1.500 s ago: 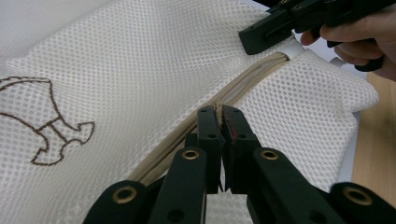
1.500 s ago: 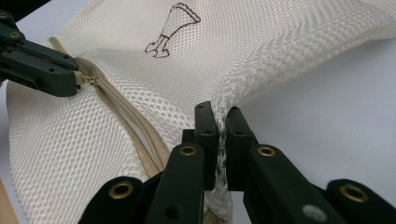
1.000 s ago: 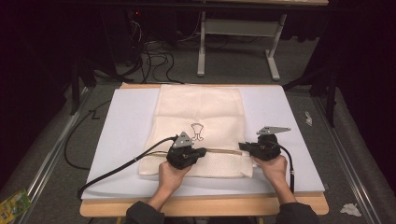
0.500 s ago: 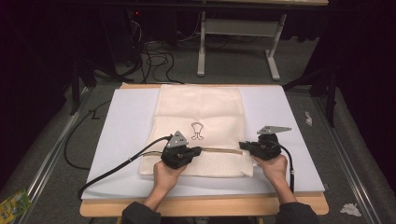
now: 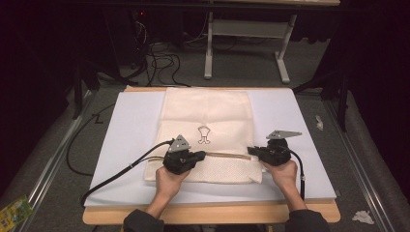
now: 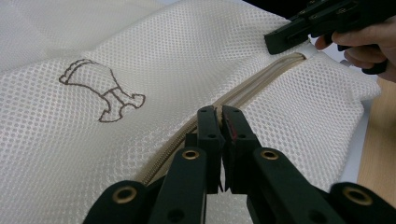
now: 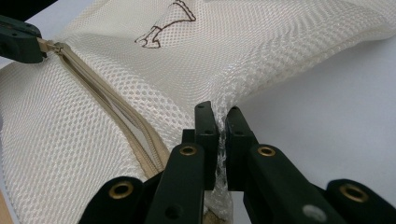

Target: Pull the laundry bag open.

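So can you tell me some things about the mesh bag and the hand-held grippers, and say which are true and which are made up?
1. The mesh bag lies on a white sheet. True.
2. The left hand-held gripper hangs open above the bag. False: it is shut on the zipper.
3. The right hand-held gripper pinches the bag's mesh edge. True.
4. The bag is bright red. False: it is cream.
5. A small brown drawing is on the bag. True.
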Tool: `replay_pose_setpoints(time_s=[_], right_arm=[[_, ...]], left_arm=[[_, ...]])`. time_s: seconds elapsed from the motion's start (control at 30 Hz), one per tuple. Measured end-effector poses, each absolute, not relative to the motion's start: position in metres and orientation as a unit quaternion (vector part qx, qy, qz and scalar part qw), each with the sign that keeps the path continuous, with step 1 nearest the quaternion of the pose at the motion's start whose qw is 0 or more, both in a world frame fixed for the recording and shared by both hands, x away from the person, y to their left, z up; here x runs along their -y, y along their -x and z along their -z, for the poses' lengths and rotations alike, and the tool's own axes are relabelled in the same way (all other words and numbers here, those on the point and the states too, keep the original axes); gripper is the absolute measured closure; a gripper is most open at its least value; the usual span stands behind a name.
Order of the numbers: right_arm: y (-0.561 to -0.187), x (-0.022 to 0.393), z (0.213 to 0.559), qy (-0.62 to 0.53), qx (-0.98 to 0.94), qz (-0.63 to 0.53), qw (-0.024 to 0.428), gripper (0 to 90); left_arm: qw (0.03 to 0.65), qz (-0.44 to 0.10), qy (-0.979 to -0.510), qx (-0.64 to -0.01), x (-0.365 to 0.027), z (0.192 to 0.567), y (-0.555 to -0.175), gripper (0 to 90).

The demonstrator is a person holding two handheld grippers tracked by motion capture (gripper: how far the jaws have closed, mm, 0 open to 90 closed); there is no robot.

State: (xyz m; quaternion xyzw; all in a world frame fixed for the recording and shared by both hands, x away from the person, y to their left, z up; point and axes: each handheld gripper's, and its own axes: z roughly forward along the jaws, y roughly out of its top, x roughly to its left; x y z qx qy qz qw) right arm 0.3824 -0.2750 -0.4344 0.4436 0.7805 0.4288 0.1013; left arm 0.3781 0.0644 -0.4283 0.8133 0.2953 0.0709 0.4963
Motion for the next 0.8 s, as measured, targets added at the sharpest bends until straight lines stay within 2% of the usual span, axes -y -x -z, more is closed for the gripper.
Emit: replay_pose_setpoints(time_s=[0.8], right_arm=[[-0.383,0.276,0.434,-0.446,-0.780,-0.428,0.105,88.1]], left_arm=[[0.508,-0.086,-0.797,-0.316,-0.095,0.420,-0.378,87.3]])
